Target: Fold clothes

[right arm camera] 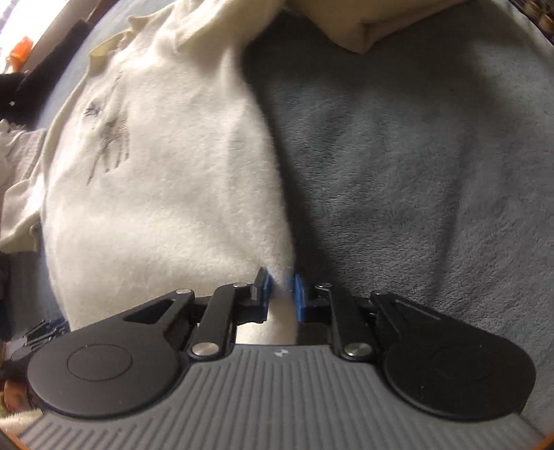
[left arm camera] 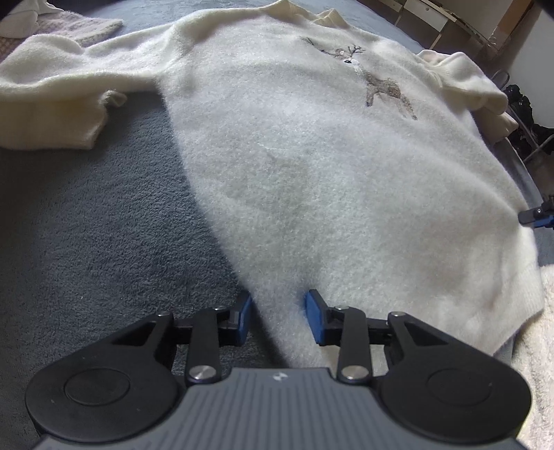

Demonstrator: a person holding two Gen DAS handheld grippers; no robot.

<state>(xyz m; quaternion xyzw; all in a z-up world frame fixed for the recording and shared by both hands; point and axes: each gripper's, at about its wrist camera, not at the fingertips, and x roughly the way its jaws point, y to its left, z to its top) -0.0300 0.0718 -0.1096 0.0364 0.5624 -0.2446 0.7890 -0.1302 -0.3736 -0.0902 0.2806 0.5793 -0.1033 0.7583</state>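
A fluffy cream-white knitted sweater point(left arm camera: 311, 166) with a grey-brown embroidered deer point(left arm camera: 377, 83) on its chest lies spread flat, front up, on a grey-blue plush fleece cover point(left arm camera: 97, 242). In the left wrist view the garment fills the frame from 6 o'clock up to 12 o'clock, its collar at the far end; one sleeve point(left arm camera: 59, 97) runs out toward 10 o'clock and bends back on itself, and the other sleeve point(left arm camera: 471, 83) is bunched at 2 o'clock. The left gripper point(left arm camera: 278, 320), black with blue pads, points steeply down at the sweater's hem corner on its side; its jaws stand narrow, with the edge of the fabric between them, the left pad against the hem's side edge and the right pad set on the pile, so they appear closed on that corner. At 3 o'clock in this view the blue tip of the right gripper point(left arm camera: 535, 216) shows at the opposite edge of the hem. In the right wrist view, which is motion-blurred, the right gripper point(right arm camera: 281, 294) has its jaws drawn narrow around a pinch of white fabric at the sweater's point(right arm camera: 166, 180) other hem corner, and the pads press on it from both sides. The fleece cover point(right arm camera: 415, 180) fills that view from 12 to 4 o'clock. A pale pink knitted garment point(left arm camera: 83, 27) lies at 11 o'clock in the left view, beyond the outstretched sleeve.
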